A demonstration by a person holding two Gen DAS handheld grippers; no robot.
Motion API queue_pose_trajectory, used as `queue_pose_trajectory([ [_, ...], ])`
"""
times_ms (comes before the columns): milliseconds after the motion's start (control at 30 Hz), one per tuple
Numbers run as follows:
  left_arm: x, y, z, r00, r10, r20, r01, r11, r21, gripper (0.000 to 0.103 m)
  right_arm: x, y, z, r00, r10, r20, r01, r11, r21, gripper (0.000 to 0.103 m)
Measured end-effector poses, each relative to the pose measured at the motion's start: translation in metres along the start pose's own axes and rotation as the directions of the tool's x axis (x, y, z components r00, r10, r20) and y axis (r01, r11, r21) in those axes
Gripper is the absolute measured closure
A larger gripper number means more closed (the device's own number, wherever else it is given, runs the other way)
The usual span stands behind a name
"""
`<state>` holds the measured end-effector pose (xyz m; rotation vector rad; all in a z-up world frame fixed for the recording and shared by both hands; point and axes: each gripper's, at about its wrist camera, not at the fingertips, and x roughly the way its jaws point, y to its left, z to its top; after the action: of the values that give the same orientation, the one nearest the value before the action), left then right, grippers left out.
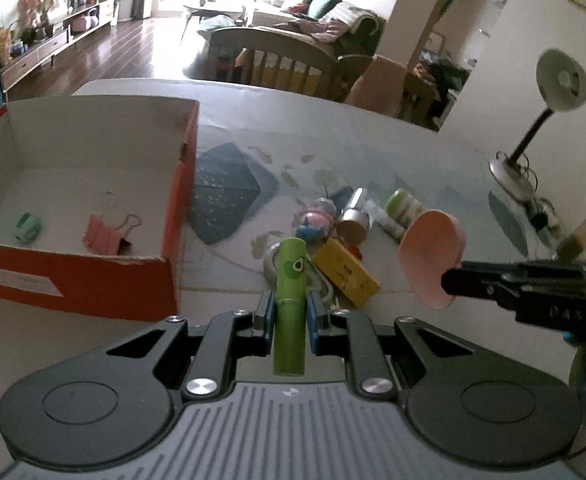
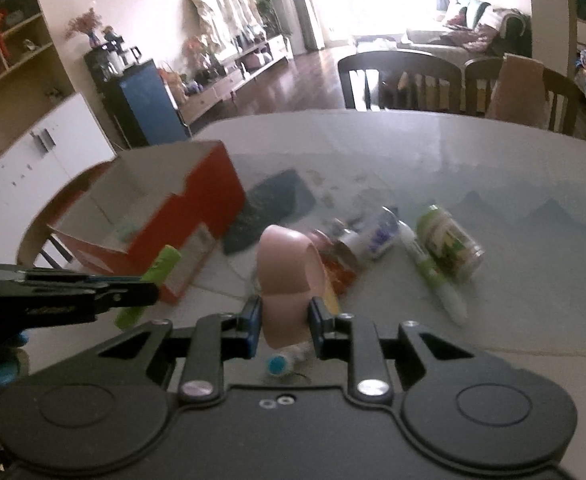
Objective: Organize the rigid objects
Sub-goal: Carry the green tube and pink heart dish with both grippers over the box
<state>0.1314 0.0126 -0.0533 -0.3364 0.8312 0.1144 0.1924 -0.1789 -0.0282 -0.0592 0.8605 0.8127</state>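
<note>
Left wrist view shows the left gripper (image 1: 289, 312) clamped on a green tube (image 1: 290, 304), blue pads pressing its sides about midway along its length, the tube standing up between them and clear of the table (image 1: 413, 148). It looks like stiff, light plastic, probably smooth, so a mid-body grip seems sound, though it could pivot if squeezed near an end. Right wrist view shows the right gripper (image 2: 285, 320) closed on a pink scoop-like object (image 2: 289, 268), held at its narrow lower part with the rounded shell rising above the jaws; it looks rigid, thin and light. Both grippers tilt downward over the table, side by side. Beyond them lies a clutter of small items, among them a yellow box (image 1: 347, 276) and a can (image 2: 451, 242). An open orange box (image 1: 181, 184) sits to the left, already holding a pink binder clip (image 1: 107, 234).
</note>
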Motion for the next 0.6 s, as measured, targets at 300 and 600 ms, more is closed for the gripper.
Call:
queue_pose_trajectory([
  [300,-0.032,0.034,0.024,0.999,0.009,0.033,-0.008,0.999,-0.033,0.087,-0.007,0.047,0.016,0.998,0.042,0.042,-0.040,0.999,-0.036,0.078],
  [600,-0.055,0.080,0.043,0.997,0.022,0.070,-0.020,1.000,-0.023,0.087,0.010,0.098,0.035,0.996,0.061,0.060,-0.057,0.996,-0.072,0.078],
])
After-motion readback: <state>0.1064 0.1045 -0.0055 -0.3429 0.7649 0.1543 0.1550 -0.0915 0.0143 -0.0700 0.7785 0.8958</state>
